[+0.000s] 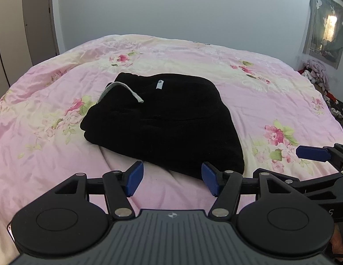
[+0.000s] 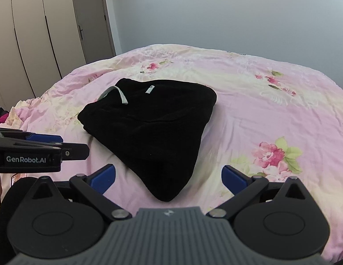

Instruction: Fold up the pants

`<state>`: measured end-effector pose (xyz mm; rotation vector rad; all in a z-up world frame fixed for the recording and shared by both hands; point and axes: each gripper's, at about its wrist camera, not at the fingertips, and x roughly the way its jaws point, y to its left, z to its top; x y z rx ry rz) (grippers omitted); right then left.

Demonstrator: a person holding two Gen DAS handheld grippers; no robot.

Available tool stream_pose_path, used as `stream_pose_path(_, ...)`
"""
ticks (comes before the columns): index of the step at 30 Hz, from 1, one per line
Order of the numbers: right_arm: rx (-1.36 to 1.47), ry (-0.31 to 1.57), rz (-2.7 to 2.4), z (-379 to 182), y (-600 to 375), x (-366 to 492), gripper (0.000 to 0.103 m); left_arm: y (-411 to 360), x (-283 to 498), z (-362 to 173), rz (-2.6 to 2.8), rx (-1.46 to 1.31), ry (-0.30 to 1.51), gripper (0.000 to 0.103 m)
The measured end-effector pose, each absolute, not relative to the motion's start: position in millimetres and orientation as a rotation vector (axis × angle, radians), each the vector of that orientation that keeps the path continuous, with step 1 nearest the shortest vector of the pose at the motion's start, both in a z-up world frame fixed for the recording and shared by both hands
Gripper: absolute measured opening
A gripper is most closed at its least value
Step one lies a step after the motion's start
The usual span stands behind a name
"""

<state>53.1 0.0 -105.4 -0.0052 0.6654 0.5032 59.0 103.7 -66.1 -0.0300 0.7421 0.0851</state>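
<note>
The wardrobe stands along the left wall, its doors shut, so I cannot tell what is inside; a grey door beside it is shut too. The bed carries a pink flowered cover and, lying on it near the near edge, the black pants folded into a thick, roughly triangular bundle; its long axis runs from the far left, where the waistband sits, toward the near right, where it narrows to a rounded corner. The fabric is plain matte black; a pale grey drawstring loops over the waistband end, and a small light label shows just beyond it. The left gripper hovers at the near edge of the bundle, blue pads spread apart and gripping nothing; the right gripper sits beside it, likewise released, with the narrow corner of the pants between its spread fingers but untouched.
</note>
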Motion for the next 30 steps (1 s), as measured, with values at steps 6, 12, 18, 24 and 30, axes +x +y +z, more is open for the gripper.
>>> stream_pose_path(6, -0.018, 0.653, 0.521, -103, 4, 54, 0.098, 103, 59, -69, 0.083, -0.009, 0.754, 0.072)
stream_pose_path(12, -0.035, 0.634, 0.519, -95, 4, 44, 0.098, 104, 54, -63, 0.094, -0.008, 0.756, 0.075)
stream_pose_path(18, -0.034, 0.628, 0.516, -92, 0, 40, 0.098, 104, 50, -60, 0.094, -0.007, 0.753, 0.075)
stream_pose_path(24, -0.034, 0.613, 0.514, -88, -2, 37, 0.098, 104, 50, -57, 0.095, -0.014, 0.748, 0.079)
stream_pose_path(30, -0.031, 0.621, 0.515, -89, -2, 36, 0.098, 104, 49, -57, 0.097, -0.016, 0.747, 0.079)
